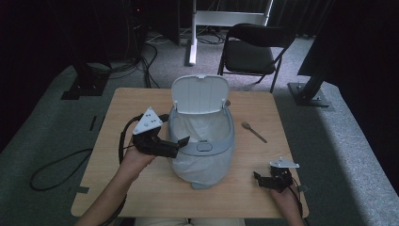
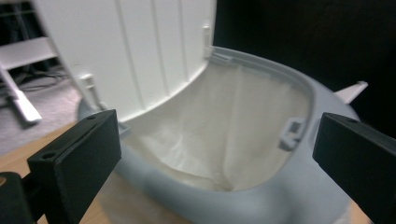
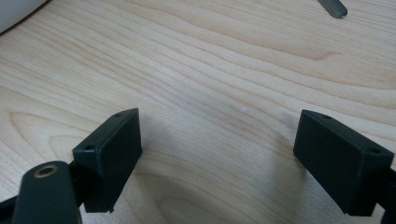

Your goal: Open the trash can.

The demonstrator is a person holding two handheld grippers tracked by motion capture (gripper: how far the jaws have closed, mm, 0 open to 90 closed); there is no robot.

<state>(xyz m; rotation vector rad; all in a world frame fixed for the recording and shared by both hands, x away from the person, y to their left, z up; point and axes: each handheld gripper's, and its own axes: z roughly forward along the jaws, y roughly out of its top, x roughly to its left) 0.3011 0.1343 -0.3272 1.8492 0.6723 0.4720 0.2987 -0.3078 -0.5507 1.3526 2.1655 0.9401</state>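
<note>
Small grey-blue plastic bin [image 1: 203, 146] with a white bag liner [image 2: 224, 135], sitting mid-table on the light wooden tabletop [image 1: 155, 197], white hinged lid [image 1: 200, 93] tipped up and back, so the mouth wide open for loading. Liner tucked under the grey rim [image 2: 261, 198], sagging inward, nothing to be made out inside from the left gripper view.

Left gripper [image 1: 181, 142] hovering right at the near-left rim, black jaws spread wide apart, nothing between them but air over the opening; probably lined up over the mouth for a drop or a tug at the liner. Right gripper [image 1: 258, 178] parked low by the near-right corner of the table, well apart from the bin, jaws likewise standing apart over bare wood, clamped on nothing, seemingly waiting its turn.

Black folding chair [image 1: 251, 52] beyond the far edge, out of the way. Small dull metal spoon [image 1: 254, 132] lying flat to the right of the bin, between bin and right gripper, untouched; likely next candidate. Upright lid the only obstacle, blocking any approach from the far side.
</note>
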